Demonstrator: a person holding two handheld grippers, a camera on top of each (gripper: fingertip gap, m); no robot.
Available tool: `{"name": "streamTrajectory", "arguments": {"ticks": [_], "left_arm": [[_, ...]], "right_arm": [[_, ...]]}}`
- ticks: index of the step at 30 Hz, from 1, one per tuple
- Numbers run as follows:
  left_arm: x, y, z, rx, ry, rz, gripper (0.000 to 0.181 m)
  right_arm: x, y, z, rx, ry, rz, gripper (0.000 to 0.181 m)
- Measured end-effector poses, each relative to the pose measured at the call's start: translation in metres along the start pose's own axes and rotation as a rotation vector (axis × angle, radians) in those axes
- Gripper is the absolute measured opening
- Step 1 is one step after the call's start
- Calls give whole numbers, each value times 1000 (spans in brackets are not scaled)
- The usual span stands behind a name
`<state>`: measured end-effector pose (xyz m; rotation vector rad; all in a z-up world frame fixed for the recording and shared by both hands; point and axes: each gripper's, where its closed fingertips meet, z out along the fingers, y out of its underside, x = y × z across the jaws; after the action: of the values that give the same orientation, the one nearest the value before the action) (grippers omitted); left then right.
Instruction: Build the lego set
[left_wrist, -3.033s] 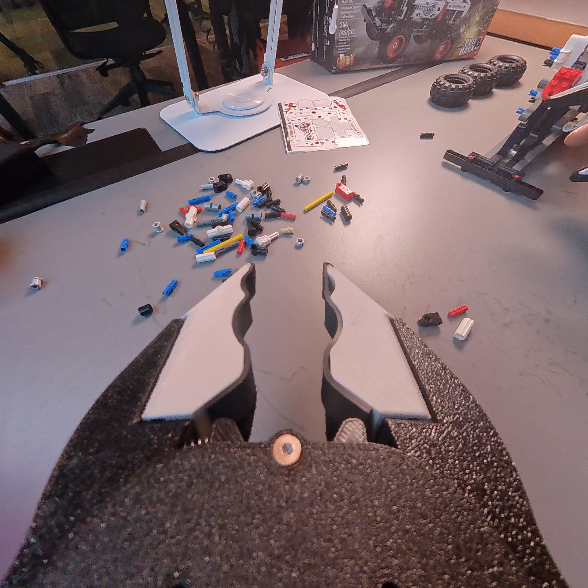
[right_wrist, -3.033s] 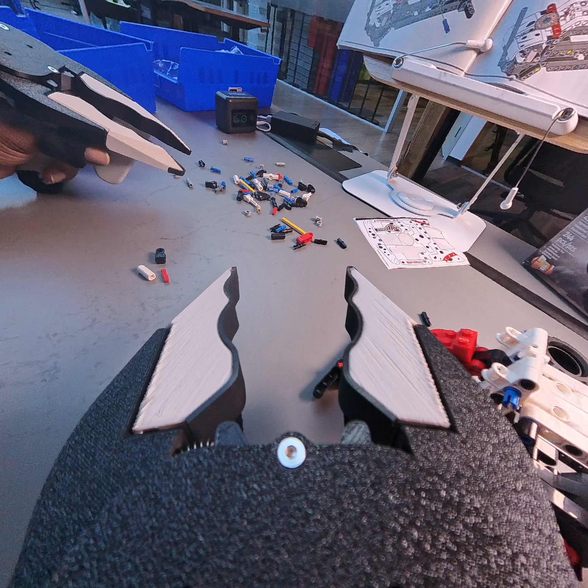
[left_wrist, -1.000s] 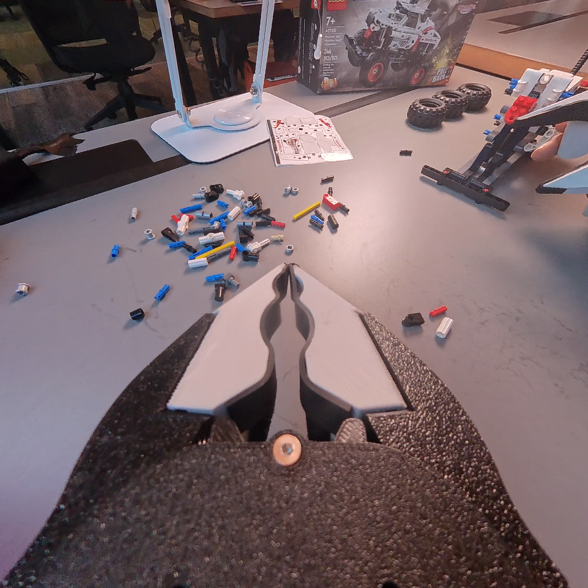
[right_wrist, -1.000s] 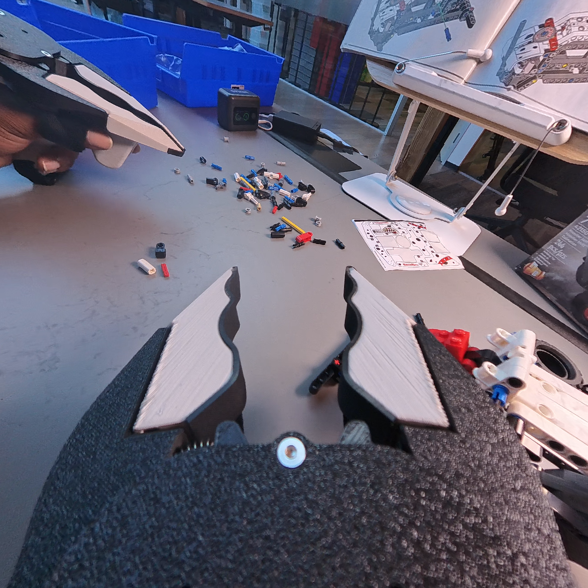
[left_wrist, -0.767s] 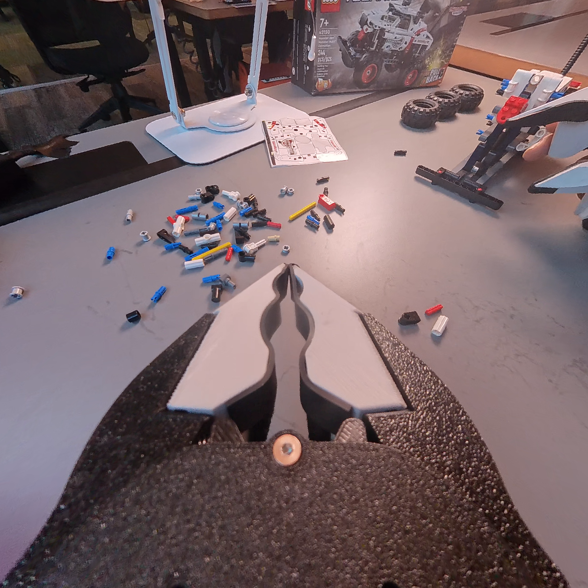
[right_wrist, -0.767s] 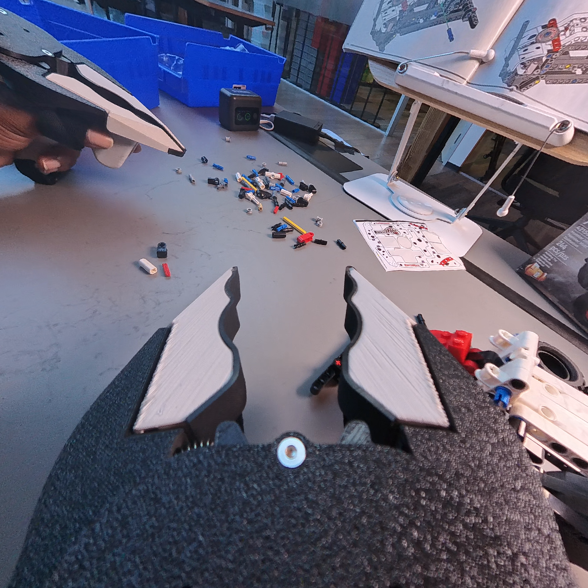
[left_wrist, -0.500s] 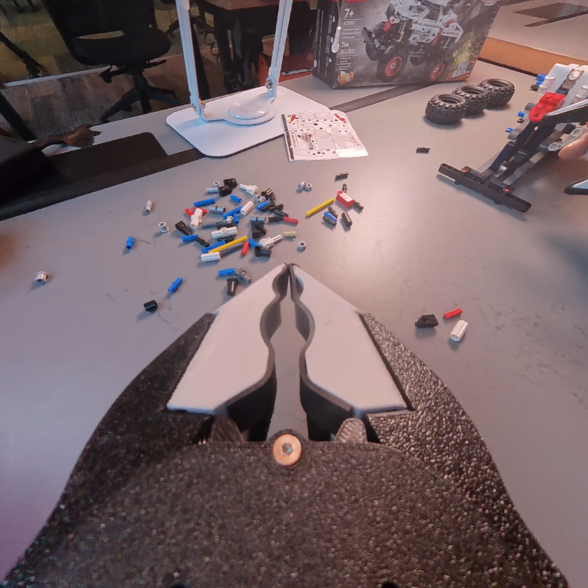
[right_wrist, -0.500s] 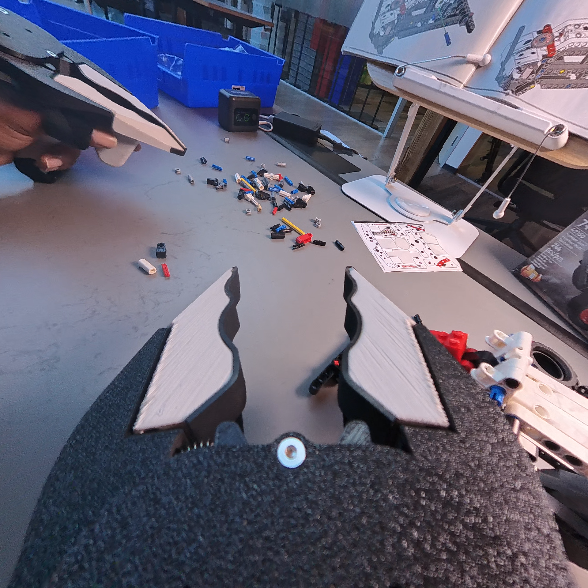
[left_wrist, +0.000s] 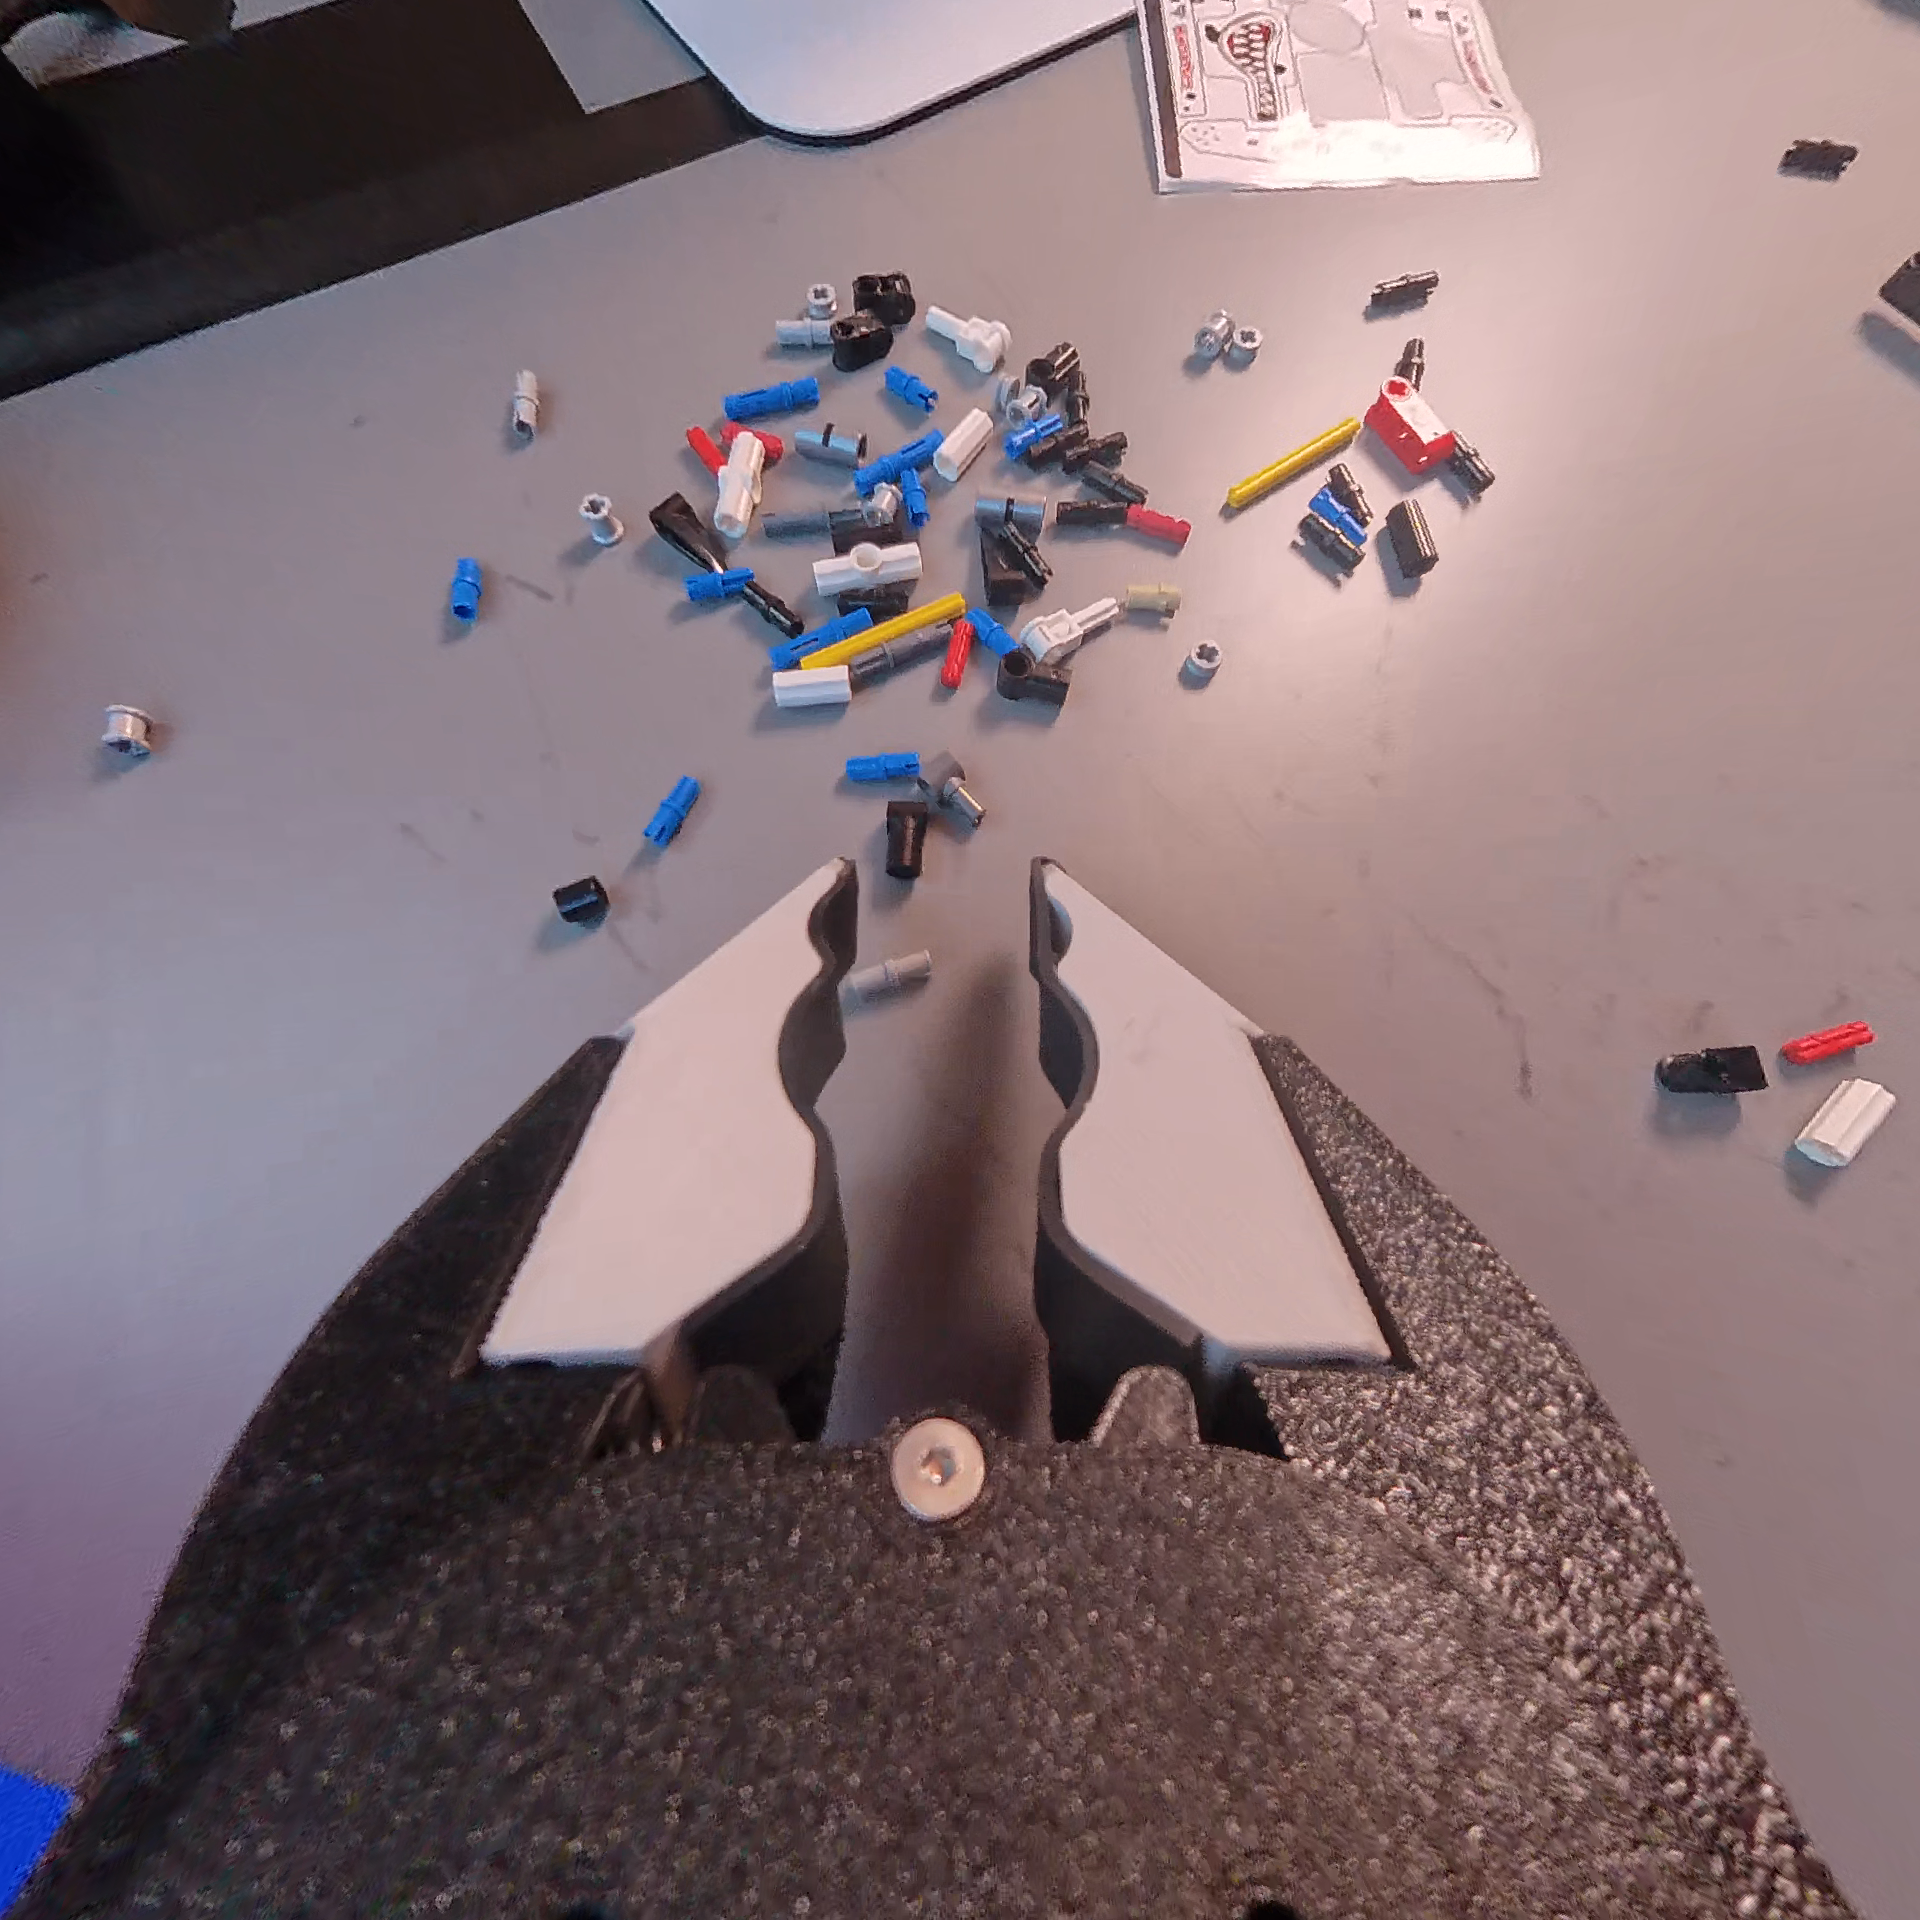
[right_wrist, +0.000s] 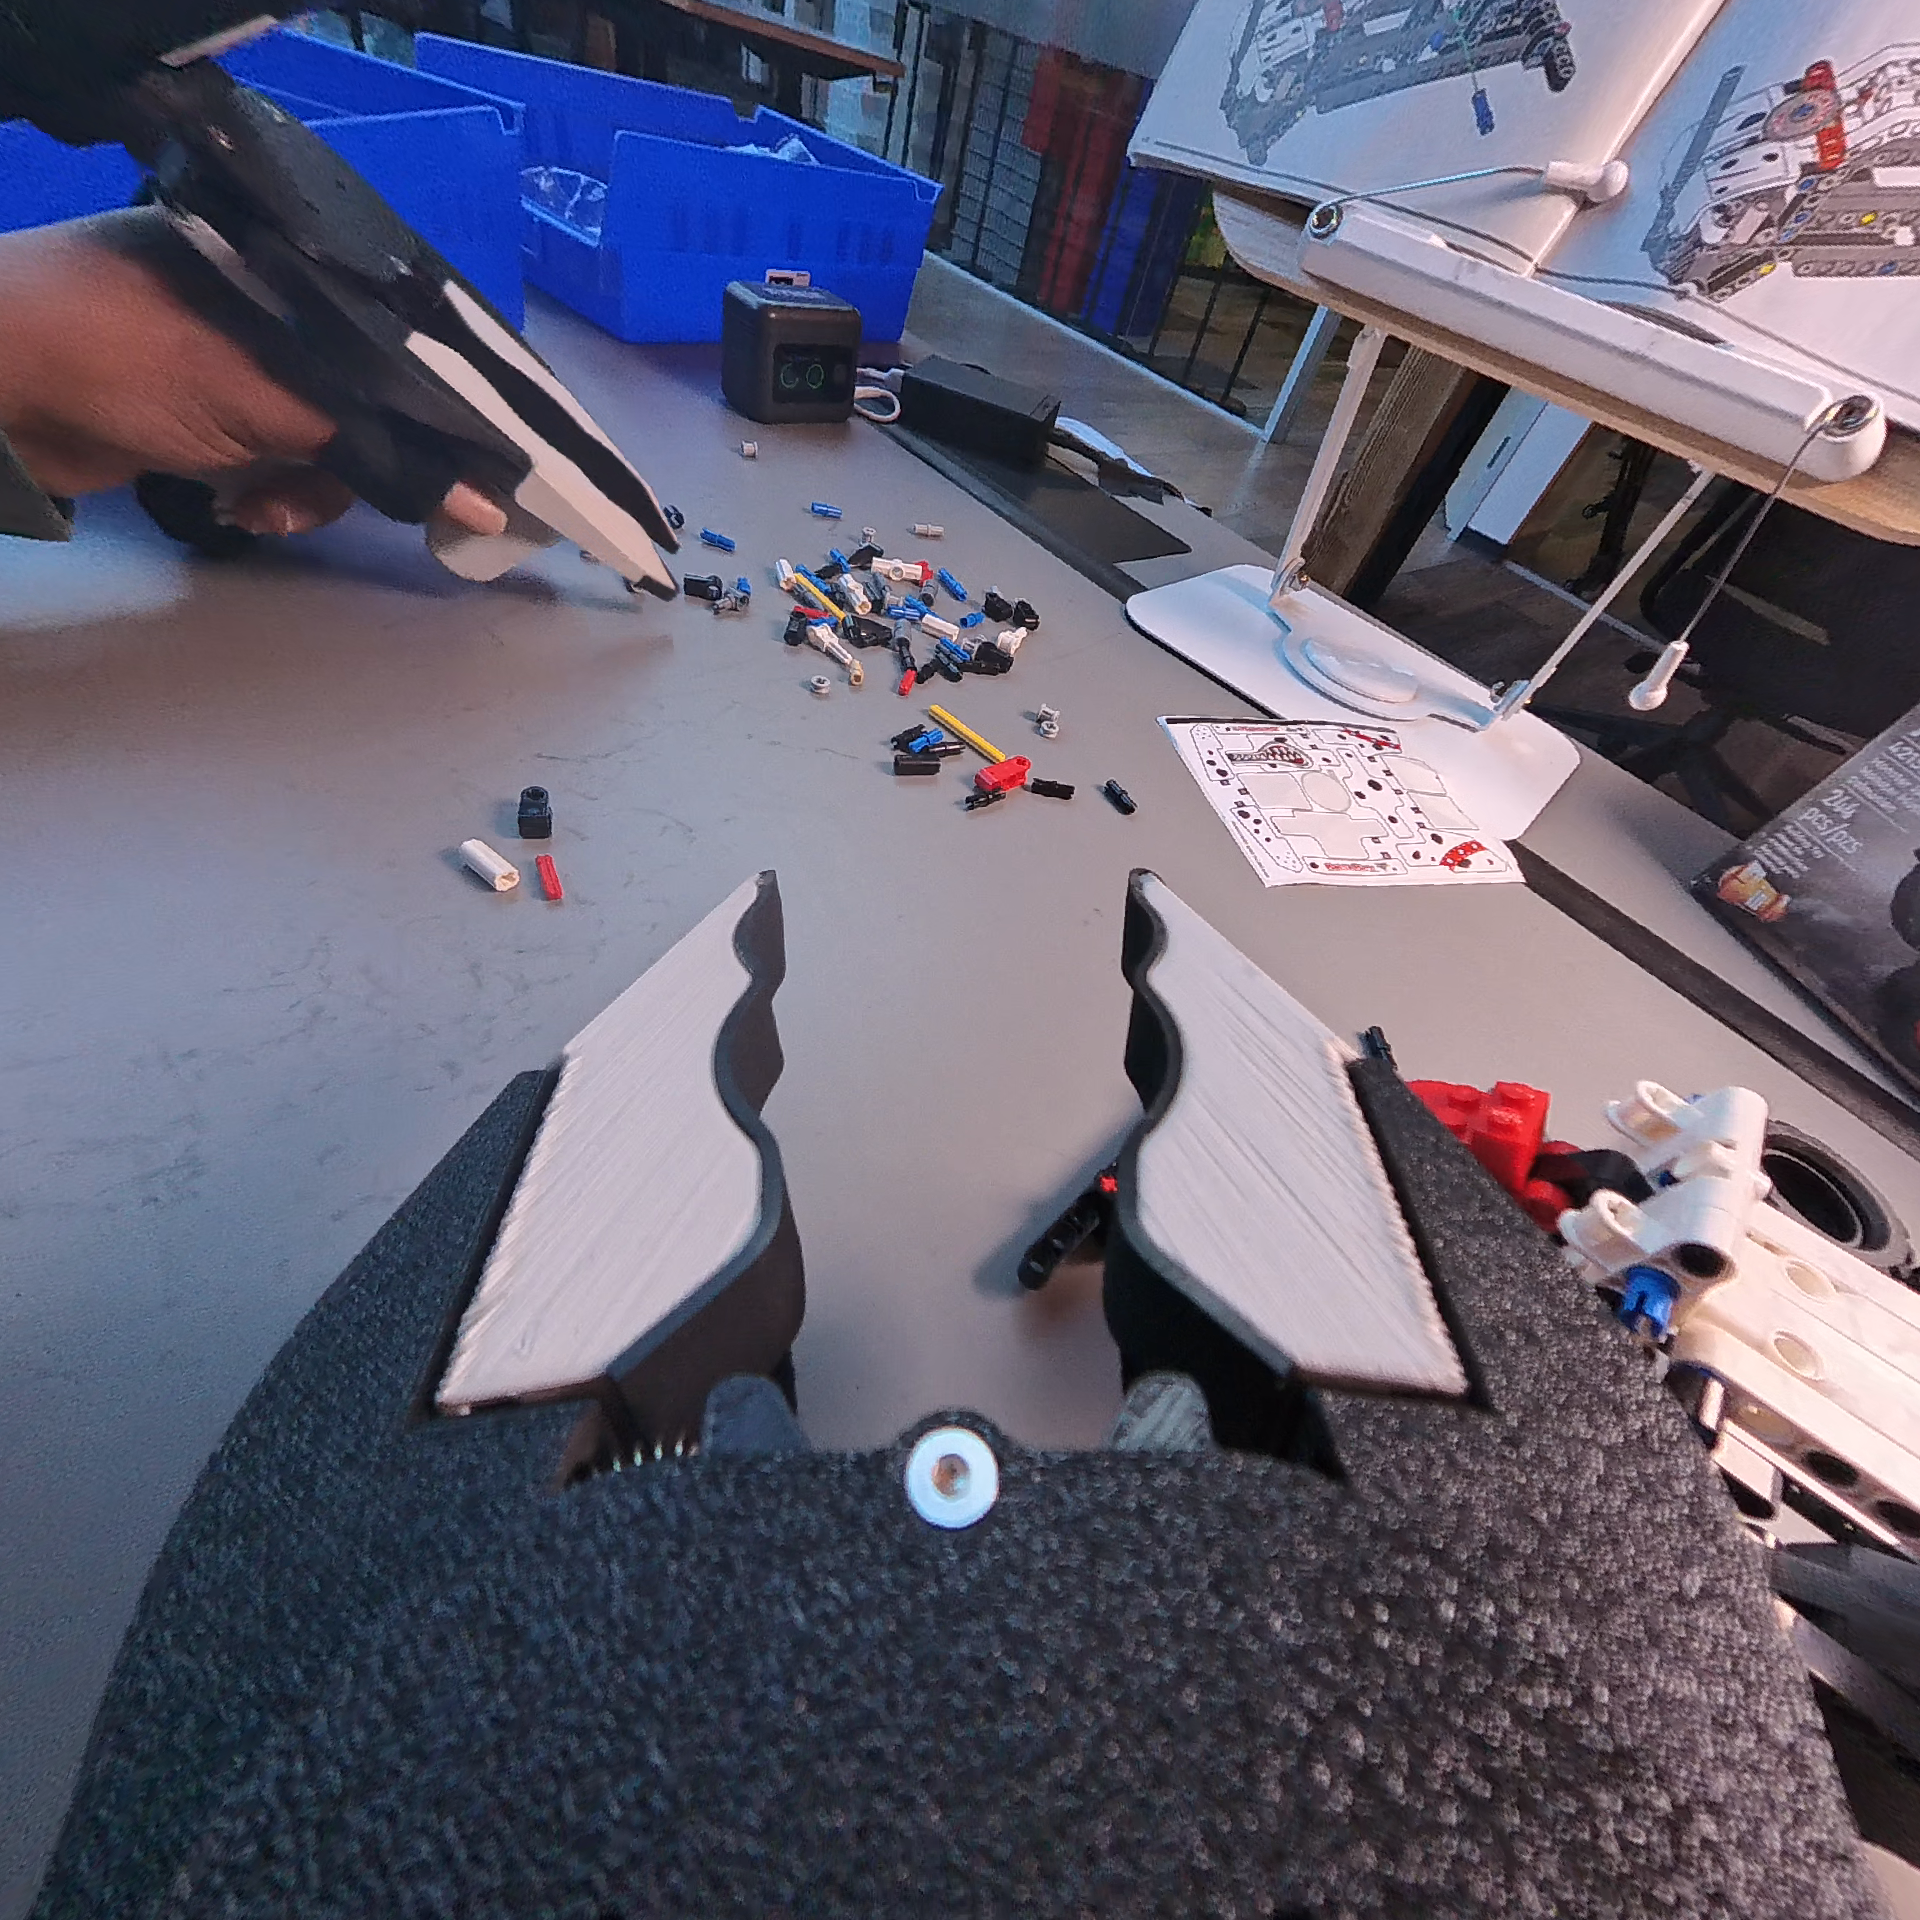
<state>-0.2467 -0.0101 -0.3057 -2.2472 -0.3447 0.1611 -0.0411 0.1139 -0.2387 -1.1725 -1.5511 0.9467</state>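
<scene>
My left gripper (left_wrist: 943, 868) is open and low over the grey table, at the near edge of a pile of small Lego pins and connectors (left_wrist: 904, 520). A small grey pin (left_wrist: 888, 975) lies on the table between its fingers, close to the left one. A black connector (left_wrist: 904, 836) lies just past the tips. In the right wrist view the left gripper (right_wrist: 663, 566) points down at the pile (right_wrist: 894, 613). My right gripper (right_wrist: 953, 883) is open and empty. The partly built white, red and black model (right_wrist: 1714, 1247) sits beside its right finger, with a black beam (right_wrist: 1065, 1236) under that finger.
A sticker sheet (left_wrist: 1340, 94) and a white stand base (right_wrist: 1351, 665) lie beyond the pile. A black piece (left_wrist: 1709, 1070), red pin (left_wrist: 1827, 1042) and white piece (left_wrist: 1844, 1135) lie apart to the right. Blue bins (right_wrist: 675, 229), a black cube (right_wrist: 790, 353), the set box (right_wrist: 1829, 894) and a tyre (right_wrist: 1829, 1195) ring the table. Some 25 cm of space lies between my two pairs of fingers.
My left gripper has dropped and moved forward to the pile's near edge and opened; it was shut half a second ago. A grey pin now lies between its fingers. My right gripper has barely moved.
</scene>
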Motion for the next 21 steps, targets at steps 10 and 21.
{"name": "streamTrajectory", "arguments": {"ticks": [10, 21], "left_arm": [[-6, -4, 21, -71, 0, 33, 8], [18, -12, 30, -62, 65, 82, 8]], "right_arm": [[1, 0, -1, 0, 0, -2, 65], [1, 0, -2, 1, -4, -6, 65]]}}
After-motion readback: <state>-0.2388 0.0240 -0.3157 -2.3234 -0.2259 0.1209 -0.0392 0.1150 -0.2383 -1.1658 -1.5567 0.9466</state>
